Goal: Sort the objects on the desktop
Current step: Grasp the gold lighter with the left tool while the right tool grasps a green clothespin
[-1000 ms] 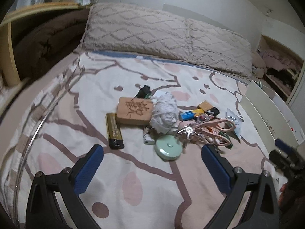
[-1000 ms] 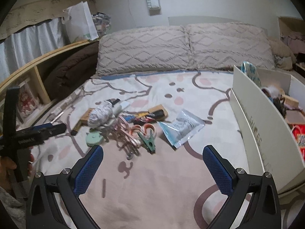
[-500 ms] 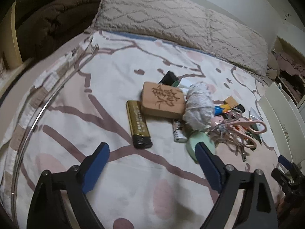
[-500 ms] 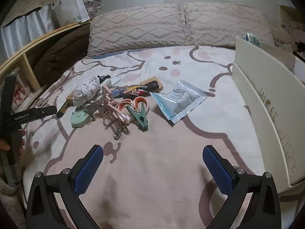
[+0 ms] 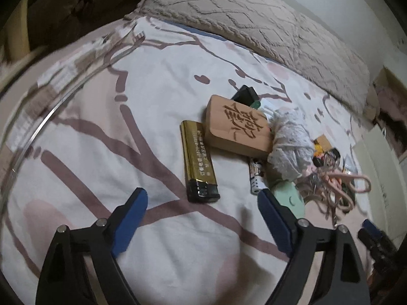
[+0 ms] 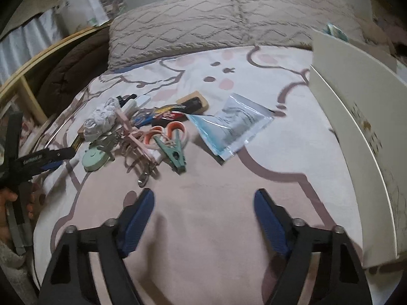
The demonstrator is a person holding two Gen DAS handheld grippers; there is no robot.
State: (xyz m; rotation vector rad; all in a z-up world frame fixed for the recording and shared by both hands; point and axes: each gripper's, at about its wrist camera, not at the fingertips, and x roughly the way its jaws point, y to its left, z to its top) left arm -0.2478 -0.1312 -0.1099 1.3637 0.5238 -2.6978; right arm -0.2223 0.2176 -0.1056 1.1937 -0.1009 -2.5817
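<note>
Closing in on the clutter heaped on the bed (image 5: 106, 117)
Left claw (image 5: 202, 203), empty, jaws widening, should straddle the gold lighter (image 5: 198, 164) beside the wooden block (image 5: 236, 129); right claw (image 6: 203, 203), narrowing on nothing, hangs short of the green clip (image 6: 174, 152).

Home bedroom: bed (image 6: 229, 228) under a pink-and-white cartoon-print sheet, two beige quilted pillows (image 6: 229, 23) along a pale wall, brown duvet (image 6: 73, 68) beside a wooden shelf frame (image 6: 28, 76), white storage box (image 6: 356, 117) at the bed's edge
</note>
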